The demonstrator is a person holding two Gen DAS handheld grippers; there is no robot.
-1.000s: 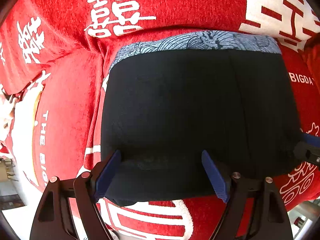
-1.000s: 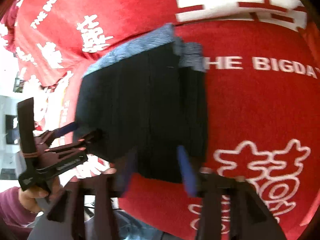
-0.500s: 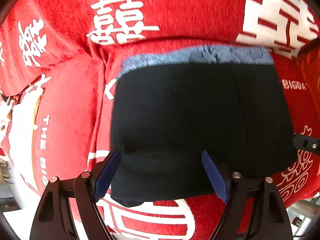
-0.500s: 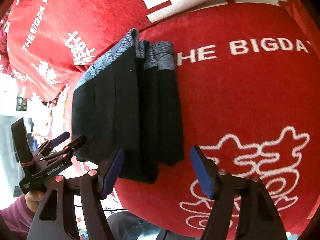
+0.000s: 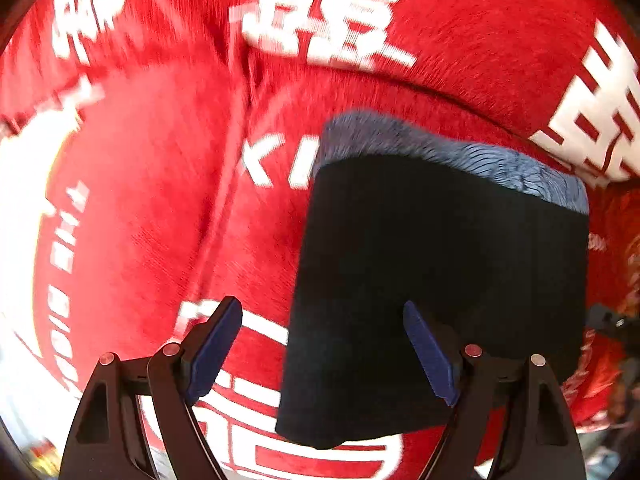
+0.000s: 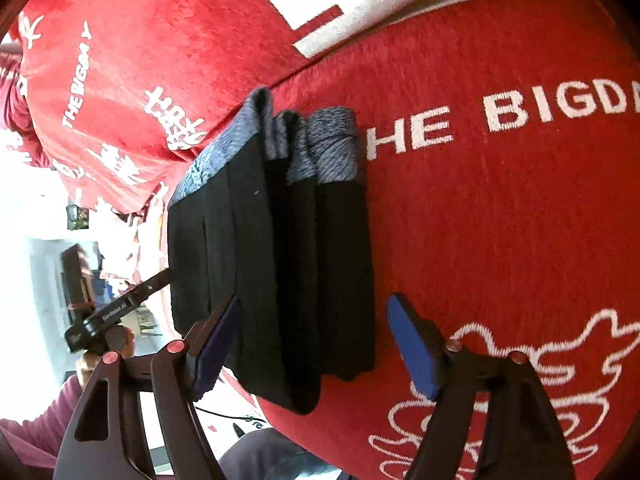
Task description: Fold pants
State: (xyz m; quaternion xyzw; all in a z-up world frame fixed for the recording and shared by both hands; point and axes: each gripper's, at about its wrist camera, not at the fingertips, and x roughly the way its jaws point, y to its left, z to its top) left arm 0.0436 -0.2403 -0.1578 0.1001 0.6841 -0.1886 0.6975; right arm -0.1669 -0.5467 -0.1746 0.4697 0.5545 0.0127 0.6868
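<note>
The pants lie folded into a black rectangle on the red printed cover, with their blue-grey patterned waistband at the far side. My left gripper hangs open above the pants' left edge, one pad over the cover and one over the cloth. In the right wrist view the pants show as several stacked layers. My right gripper straddles their near right corner; its jaws are opening and the right pad stands apart from the cloth. The left gripper shows at the pants' far-left edge.
The red cover with white lettering spreads to the right and behind. At the left it drops off to a bright room. A hand in a maroon sleeve holds the left gripper there.
My left gripper slid left, so the pants now sit right of centre in its view. The right gripper came closer to the pants' right edge and its jaws spread wider.
</note>
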